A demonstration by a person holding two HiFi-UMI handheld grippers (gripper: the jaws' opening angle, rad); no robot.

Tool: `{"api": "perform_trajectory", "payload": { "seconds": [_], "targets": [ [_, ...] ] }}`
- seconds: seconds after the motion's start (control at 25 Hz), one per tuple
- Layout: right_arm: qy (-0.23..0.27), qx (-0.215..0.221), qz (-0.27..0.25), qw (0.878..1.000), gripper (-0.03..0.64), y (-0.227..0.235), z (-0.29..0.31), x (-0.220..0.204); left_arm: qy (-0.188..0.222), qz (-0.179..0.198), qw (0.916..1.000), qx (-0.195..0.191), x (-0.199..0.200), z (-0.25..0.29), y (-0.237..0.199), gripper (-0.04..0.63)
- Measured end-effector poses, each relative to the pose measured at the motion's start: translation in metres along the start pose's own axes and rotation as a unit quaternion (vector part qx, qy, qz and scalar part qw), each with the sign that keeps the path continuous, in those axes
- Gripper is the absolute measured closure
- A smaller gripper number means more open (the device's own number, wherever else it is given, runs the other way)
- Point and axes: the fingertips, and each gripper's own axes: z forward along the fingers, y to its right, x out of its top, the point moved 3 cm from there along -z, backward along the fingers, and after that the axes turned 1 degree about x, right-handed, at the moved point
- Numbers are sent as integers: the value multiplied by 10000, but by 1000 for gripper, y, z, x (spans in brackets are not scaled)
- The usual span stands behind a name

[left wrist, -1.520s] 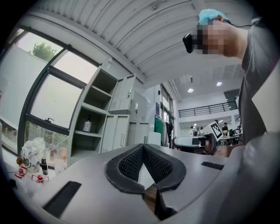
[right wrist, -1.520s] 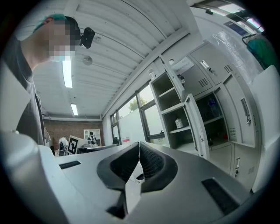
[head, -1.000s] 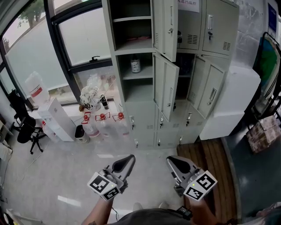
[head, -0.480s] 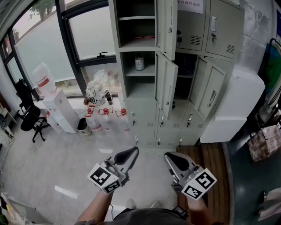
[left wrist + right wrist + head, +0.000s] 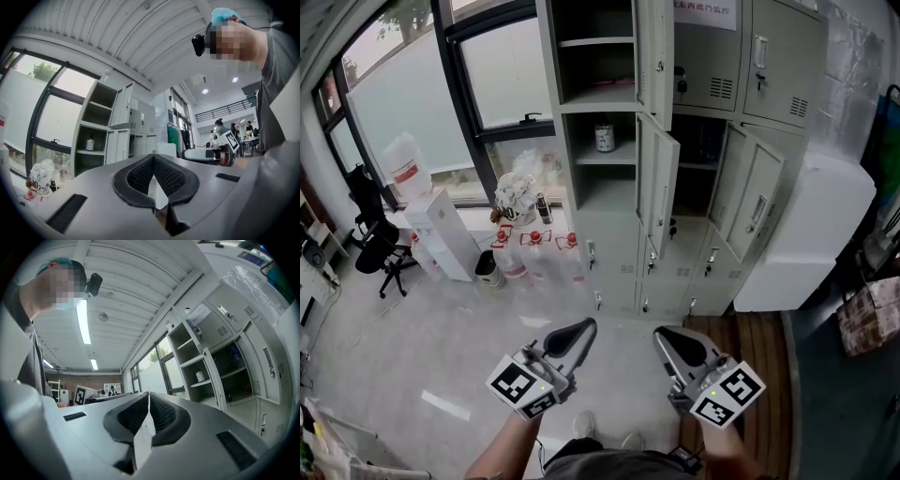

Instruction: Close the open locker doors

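1. Since a second ago, our head view has slid so the grey locker bank [image 5: 609,267] sits a little farther right, and more of the window [image 5: 403,94] shows at left.
2. We face the locker bank head on. It fills the top centre of the frame, well apart from both grippers.
3. At its right stands a white cabinet [image 5: 811,234], with a wooden platform [image 5: 741,342] on the floor before it.
4. We count 4 doors swung out. These are the top door [image 5: 656,52] and the middle door [image 5: 664,192] of the left column, plus 2 ajar doors [image 5: 757,204] farther right.
5. Our left gripper [image 5: 584,325] is low in the frame and points at the lockers. Its own view shows the jaws pressed together at the tips with nothing between them.
6. Our right gripper [image 5: 660,335] is level beside it, jaws likewise closed and empty.
7. On the open middle shelf stands 1 small bottle [image 5: 604,137].
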Motion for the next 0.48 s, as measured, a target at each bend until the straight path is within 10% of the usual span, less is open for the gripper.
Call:
{"api": "perform_trajectory", "payload": {
  "seconds": [0.48],
  "targets": [
    [-139,-100,-47,9998,598,20,42,-6,128,-134,9998,-36,-7,14,-48,586]
  ]
}}
